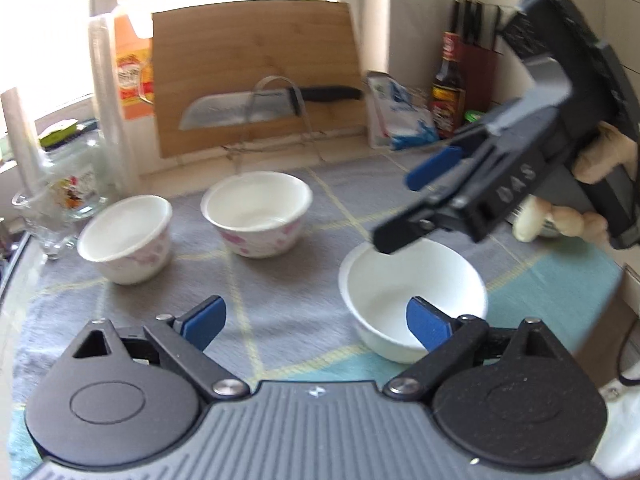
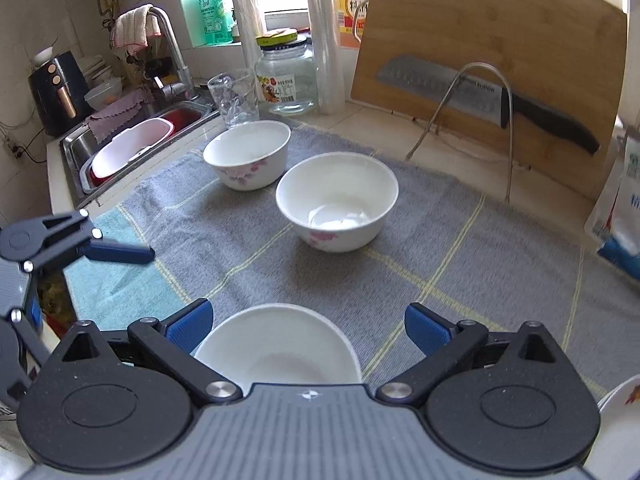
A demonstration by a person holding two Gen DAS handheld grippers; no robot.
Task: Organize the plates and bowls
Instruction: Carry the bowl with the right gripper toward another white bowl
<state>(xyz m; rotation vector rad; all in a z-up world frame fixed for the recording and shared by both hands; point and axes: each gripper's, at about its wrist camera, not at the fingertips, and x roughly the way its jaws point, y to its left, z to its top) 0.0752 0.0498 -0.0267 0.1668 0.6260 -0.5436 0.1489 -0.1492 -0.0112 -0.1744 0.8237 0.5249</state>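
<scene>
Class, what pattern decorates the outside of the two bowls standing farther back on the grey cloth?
Pink flowers on white, clearest in the right wrist view.

Three bowls (image 2: 337,200), one knife (image 2: 480,92).

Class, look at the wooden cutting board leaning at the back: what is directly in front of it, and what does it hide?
A knife rests across the cutting board, held by a wire rack. The board covers the wall behind it and part of an orange bottle.

A home kitchen: sink (image 2: 80,148) with faucet (image 2: 170,46), cutting board (image 2: 500,60), knife (image 2: 480,92), dish soap (image 2: 212,8).
</scene>
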